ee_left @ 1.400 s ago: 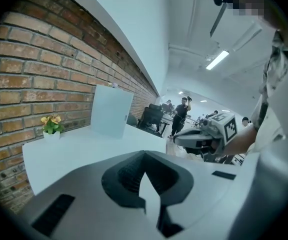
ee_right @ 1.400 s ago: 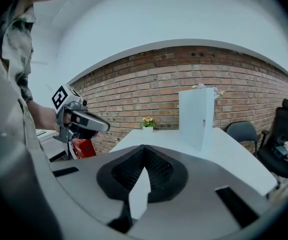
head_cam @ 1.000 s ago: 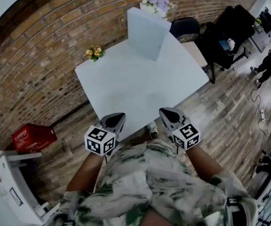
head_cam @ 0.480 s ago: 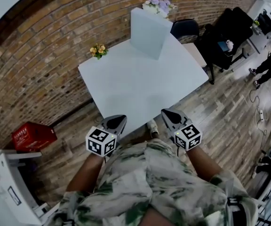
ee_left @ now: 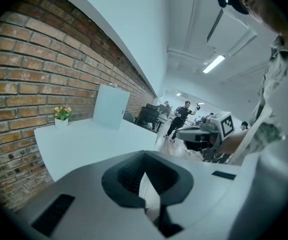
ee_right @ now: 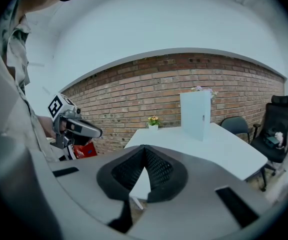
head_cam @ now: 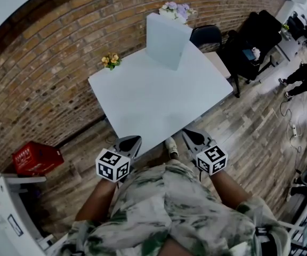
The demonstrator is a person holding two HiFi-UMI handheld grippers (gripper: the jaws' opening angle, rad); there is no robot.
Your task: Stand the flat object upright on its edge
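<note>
Flat object (head_cam: 167,39) stands on its edge at the far side of the table (head_cam: 153,97), nothing gripping it. My read is the task is done and the hands are held clear so they don't knock it. Left gripper (head_cam: 134,140) and right gripper (head_cam: 188,134) sit at the near table edge, jaws pressed together, empty. The panel is well apart from both, straight ahead (flower pot (head_cam: 111,62) to its left).
</note>
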